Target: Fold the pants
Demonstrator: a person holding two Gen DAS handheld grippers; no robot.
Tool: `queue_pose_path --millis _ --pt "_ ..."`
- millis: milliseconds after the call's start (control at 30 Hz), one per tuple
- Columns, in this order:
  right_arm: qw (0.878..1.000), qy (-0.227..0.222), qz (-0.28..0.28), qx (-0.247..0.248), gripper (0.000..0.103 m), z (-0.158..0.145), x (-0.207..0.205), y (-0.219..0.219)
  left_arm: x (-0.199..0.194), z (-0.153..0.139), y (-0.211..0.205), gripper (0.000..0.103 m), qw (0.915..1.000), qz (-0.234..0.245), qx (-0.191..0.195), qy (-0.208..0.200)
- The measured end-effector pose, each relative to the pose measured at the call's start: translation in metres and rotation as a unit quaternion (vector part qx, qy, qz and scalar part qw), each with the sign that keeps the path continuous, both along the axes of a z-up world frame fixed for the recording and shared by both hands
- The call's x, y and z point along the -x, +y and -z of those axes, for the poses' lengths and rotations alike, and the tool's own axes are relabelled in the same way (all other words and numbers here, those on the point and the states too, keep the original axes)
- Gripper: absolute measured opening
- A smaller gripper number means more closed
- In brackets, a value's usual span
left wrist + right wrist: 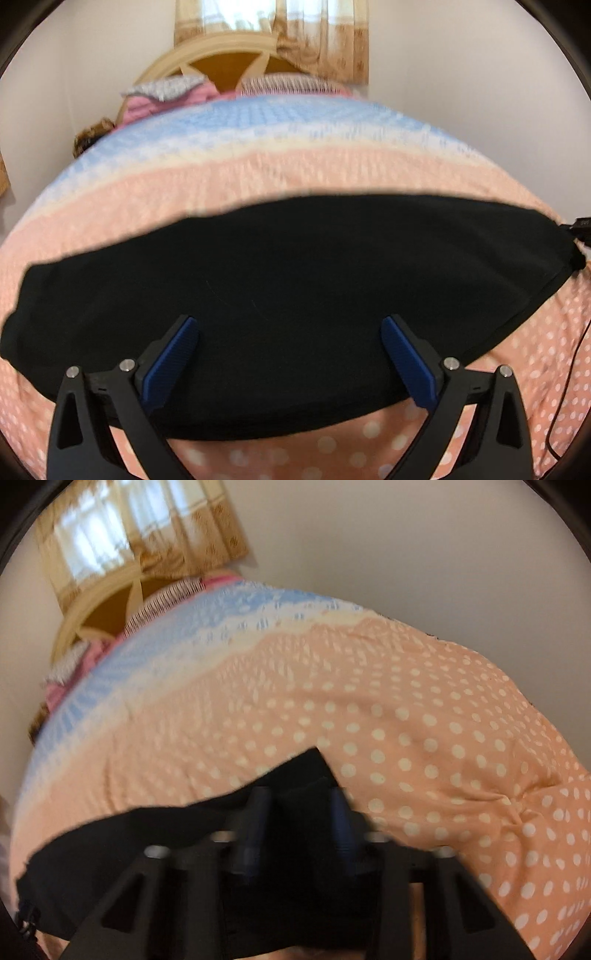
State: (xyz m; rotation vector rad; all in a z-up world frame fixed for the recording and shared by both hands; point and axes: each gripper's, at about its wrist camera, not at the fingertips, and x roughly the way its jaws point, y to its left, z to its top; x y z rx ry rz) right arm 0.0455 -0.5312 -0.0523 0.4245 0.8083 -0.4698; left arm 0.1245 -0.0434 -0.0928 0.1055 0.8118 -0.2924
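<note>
Pants: black soft-fabric pants (295,266), spread flat in a long band across the near part of the bed, running left to right; one corner (314,755) peaks toward the far side in the right wrist view
Bed: peach bedsheet with white polka dots (535,362) under the pants, turning to a pale blue band (258,114) farther off
Left claw: black claw with blue ribbed pads (290,325), spread wide, nothing between the pads, hanging over the near edge of the pants
Right claw: black claw with blue pads (301,801), blurred; pads drawn in narrow with a fold of the black fabric between them, pinching the pants near that corner
Far end: pink pillows (147,103) against a cream and brown wooden headboard (221,62)
Window: beige patterned curtain (332,37), behind the headboard
Cable: thin black cable (569,387) on the sheet, right of the pants
</note>
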Motion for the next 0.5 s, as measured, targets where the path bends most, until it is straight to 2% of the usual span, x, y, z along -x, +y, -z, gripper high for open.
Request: queue_pose_path --millis 67,133,267,333,433,500 --pt "1.0 -0.001 -0.008 0.008 0.006 -0.001 0.001 0.001 0.002 0.003 0.007 0.103 0.9996 -0.012 0.026 -0.001" --pt "0.999 -0.028 -0.016 0.035 0.005 -0.012 0.012 0.005 -0.002 0.005 0.013 0.103 0.9988 -0.015 0.045 0.01" --pt "0.992 -0.105 -0.014 0.073 0.005 -0.045 0.031 0.008 0.004 0.004 0.008 0.103 0.9991 -0.017 0.038 -0.003" --pt "0.991 -0.107 -0.018 0.082 0.005 -0.048 0.027 0.003 0.004 0.004 0.009 0.103 0.9991 -0.018 0.038 -0.006" --pt "0.996 -0.078 -0.03 0.04 0.006 -0.024 0.01 -0.011 0.005 0.005 0.01 0.103 0.999 -0.018 0.04 -0.006" --pt "0.998 -0.055 -0.022 -0.015 0.008 0.0 -0.001 -0.028 0.006 0.005 0.011 0.103 0.999 -0.017 0.04 -0.006"
